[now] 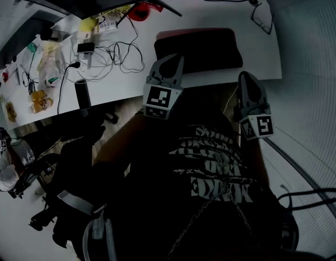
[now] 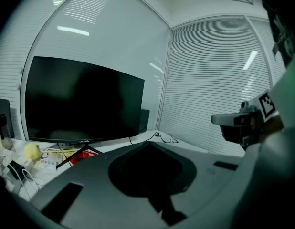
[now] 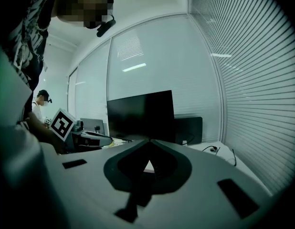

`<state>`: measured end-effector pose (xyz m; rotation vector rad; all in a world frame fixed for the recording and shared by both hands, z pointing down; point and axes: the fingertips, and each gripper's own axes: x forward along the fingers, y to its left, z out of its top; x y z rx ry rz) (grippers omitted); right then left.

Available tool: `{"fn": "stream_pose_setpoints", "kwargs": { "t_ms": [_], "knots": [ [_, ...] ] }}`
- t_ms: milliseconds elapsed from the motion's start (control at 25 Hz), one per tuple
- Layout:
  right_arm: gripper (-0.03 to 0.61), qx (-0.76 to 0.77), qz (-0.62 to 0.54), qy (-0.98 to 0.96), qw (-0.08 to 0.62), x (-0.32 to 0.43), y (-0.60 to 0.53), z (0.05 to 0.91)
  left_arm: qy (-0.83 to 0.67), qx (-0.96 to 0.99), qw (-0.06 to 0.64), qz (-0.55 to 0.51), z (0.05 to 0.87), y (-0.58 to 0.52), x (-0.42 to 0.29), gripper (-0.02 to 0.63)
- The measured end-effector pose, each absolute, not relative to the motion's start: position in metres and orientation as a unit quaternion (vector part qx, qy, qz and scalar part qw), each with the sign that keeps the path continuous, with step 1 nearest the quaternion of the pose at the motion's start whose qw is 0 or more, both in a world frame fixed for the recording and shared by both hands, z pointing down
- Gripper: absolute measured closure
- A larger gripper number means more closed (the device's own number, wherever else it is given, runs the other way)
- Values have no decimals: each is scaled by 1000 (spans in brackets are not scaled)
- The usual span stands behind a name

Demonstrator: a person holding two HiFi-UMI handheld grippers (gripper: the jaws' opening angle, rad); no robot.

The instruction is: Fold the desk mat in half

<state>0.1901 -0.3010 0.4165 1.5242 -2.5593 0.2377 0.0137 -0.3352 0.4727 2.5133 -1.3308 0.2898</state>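
Lying just beyond left claw (image 1: 179, 58), desk mat (image 1: 207, 48)

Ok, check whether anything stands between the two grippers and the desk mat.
Nothing visible does. The desk mat lies at the near edge of the desk, its top bare. The left gripper, fingers shut and empty, hangs at its near left corner. The right gripper, also shut, is off its near right corner. The cables lie further left.

Desk mat (image 1: 198, 50), at 12 o'clock: dark, matt, smooth surface. Desk (image 1: 211, 12): white, smooth, slight sheen. Left gripper (image 1: 169, 61) and right gripper (image 1: 247, 79): matt grey plastic shells. Monitor (image 2: 83, 101): glossy black screen.
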Motion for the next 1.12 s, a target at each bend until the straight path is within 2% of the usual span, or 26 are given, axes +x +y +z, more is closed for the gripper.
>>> {"fn": "stream_pose_setpoints", "kwargs": {
  "t_ms": [280, 600, 880, 1120],
  "knots": [
    [580, 467, 98, -871, 118, 175, -323, 455, -482, 852, 177, 106, 511, -353, 4, 626],
    [580, 409, 106, -900, 104, 186, -366, 458, -531, 816, 184, 134, 524, -365, 13, 626],
    [580, 366, 107, -916, 120, 233, -415, 476, -590, 772, 189, 144, 528, -379, 26, 626],
    [580, 336, 123, -917, 177, 274, -441, 526, -632, 729, 213, 153, 552, -387, 29, 626]
  ]
}}
